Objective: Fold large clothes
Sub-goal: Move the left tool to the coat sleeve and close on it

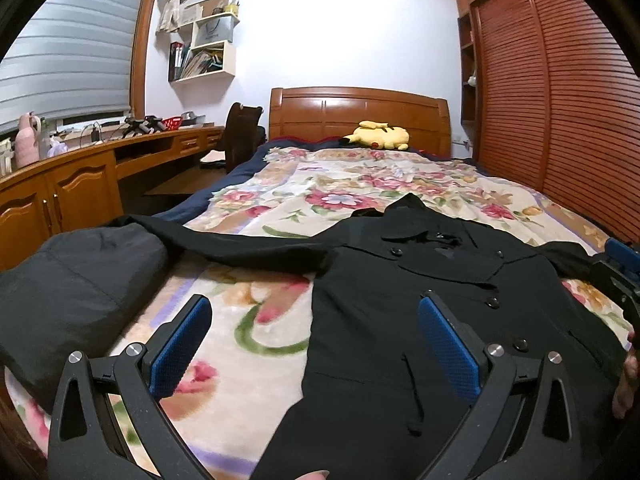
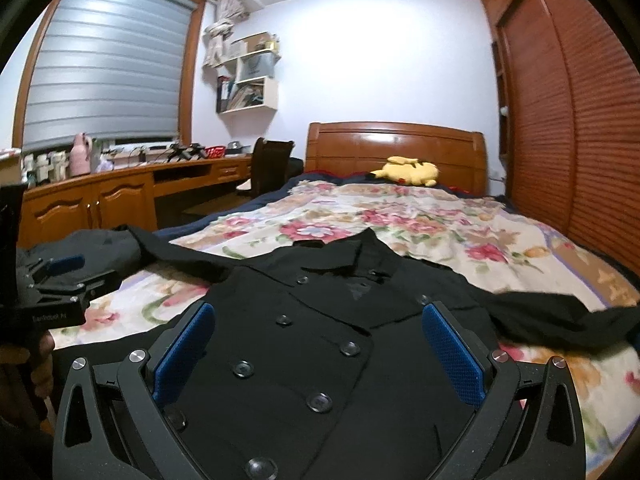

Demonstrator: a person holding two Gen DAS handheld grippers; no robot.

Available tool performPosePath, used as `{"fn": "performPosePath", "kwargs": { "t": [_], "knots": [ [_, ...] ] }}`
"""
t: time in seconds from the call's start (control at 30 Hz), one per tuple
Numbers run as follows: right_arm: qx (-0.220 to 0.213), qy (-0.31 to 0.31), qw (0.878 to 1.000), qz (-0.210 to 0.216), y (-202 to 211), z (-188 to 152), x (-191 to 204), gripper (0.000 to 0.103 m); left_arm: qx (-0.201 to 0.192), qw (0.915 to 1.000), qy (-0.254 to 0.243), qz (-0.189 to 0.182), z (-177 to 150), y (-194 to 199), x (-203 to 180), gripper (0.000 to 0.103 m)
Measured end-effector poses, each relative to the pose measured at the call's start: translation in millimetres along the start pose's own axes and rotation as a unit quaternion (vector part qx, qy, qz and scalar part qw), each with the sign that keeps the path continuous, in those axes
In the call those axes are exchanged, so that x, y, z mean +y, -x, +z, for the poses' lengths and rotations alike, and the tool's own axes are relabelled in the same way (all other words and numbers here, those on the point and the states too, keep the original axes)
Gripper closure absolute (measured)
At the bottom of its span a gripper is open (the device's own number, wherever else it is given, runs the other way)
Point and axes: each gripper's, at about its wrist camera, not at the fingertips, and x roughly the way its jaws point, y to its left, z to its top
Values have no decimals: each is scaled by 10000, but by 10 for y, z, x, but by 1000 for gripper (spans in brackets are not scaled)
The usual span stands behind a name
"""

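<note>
A black double-breasted coat [image 1: 420,292] [image 2: 304,344] lies face up and spread flat on the floral bedspread, collar toward the headboard. Its left sleeve [image 1: 240,246] stretches out toward the bed's left edge; its right sleeve [image 2: 560,312] runs off to the right. My left gripper [image 1: 316,312] is open over the coat's left side edge, nothing between its blue pads. My right gripper [image 2: 320,320] is open above the buttoned front. Each gripper also shows at the edge of the other view: the left gripper [image 2: 60,276] and the right gripper [image 1: 616,268].
A second dark garment [image 1: 68,292] is bunched at the bed's left edge. A yellow plush toy [image 1: 380,135] rests near the wooden headboard [image 1: 360,114]. A desk [image 1: 80,176] and chair [image 1: 240,136] stand on the left; a slatted wardrobe [image 1: 560,100] lines the right.
</note>
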Motion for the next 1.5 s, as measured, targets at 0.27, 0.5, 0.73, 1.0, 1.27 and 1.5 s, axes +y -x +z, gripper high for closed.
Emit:
{"fn": "performPosePath", "kwargs": {
  "t": [0.27, 0.5, 0.73, 1.0, 1.27, 1.5],
  "knots": [
    [-18, 80, 9997, 213, -284, 170, -22, 0, 226, 9995, -55, 209, 129, -165, 232, 0],
    [88, 79, 9991, 408, -560, 169, -28, 0, 476, 9982, -80, 353, 224, -370, 558, 0],
    [499, 179, 9970, 567, -860, -31, -67, 0, 673, 9954, -217, 654, 375, -639, 834, 0],
    [754, 113, 9947, 689, -960, -86, -240, 0, 1026, 9928, 126, 598, 547, -1101, 1174, 0],
    [866, 217, 9935, 706, -1100, 26, 37, 0, 1097, 9914, 550, 450, 746, -1522, 1403, 0],
    [1011, 336, 9913, 775, -1159, 36, 78, 0, 1511, 9856, 628, 418, 799, -1963, 1460, 35]
  ]
}}
